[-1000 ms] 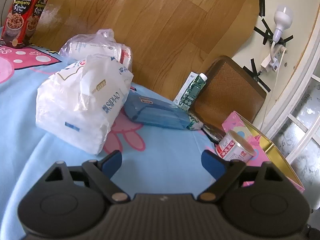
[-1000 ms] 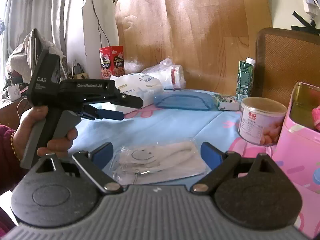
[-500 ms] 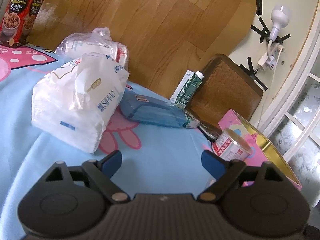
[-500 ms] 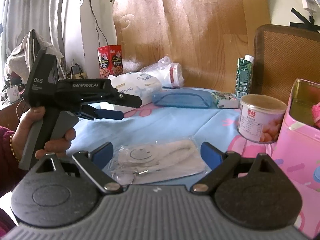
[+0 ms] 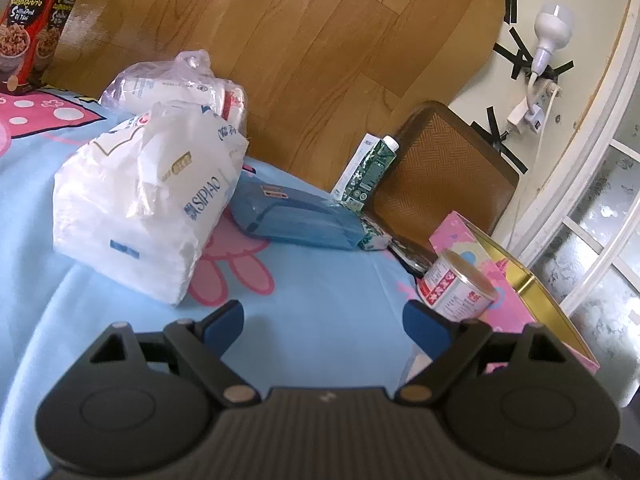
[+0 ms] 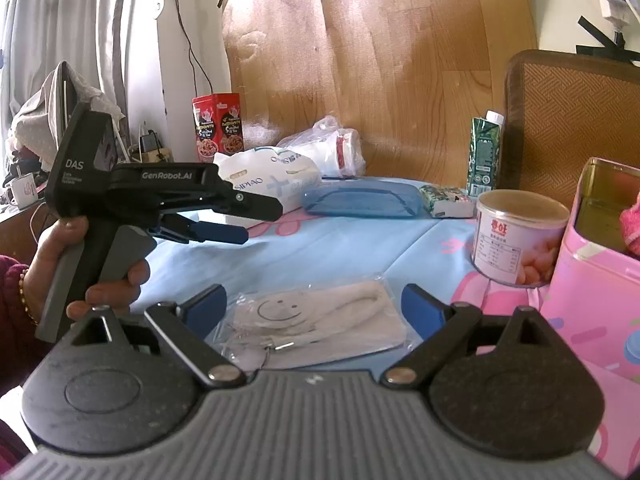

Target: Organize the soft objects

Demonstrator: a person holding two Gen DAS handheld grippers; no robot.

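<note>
A white plush item with a smiley face, sealed in a clear bag (image 6: 320,320), lies on the blue cartoon tablecloth (image 6: 340,248). My right gripper (image 6: 314,306) hovers just over it, open, with a finger on each side of the bag and neither touching it. A hand holds my left gripper (image 6: 256,220) to the left above the cloth, open and empty. In the left wrist view the left gripper (image 5: 324,320) faces a white SIPIAO tissue pack (image 5: 140,208) and a blue soft pouch (image 5: 296,216). An open pink tin box (image 6: 592,272) stands at the right with something pink and soft (image 6: 632,224) inside.
A pink-labelled can (image 6: 516,240) stands beside the pink tin. A green carton (image 6: 484,156), a small green packet (image 6: 444,200), a clear bag with a white roll (image 5: 176,88) and a red snack box (image 6: 218,128) line the back by the wood-pattern panel. A woven chair back (image 5: 440,176) stands behind.
</note>
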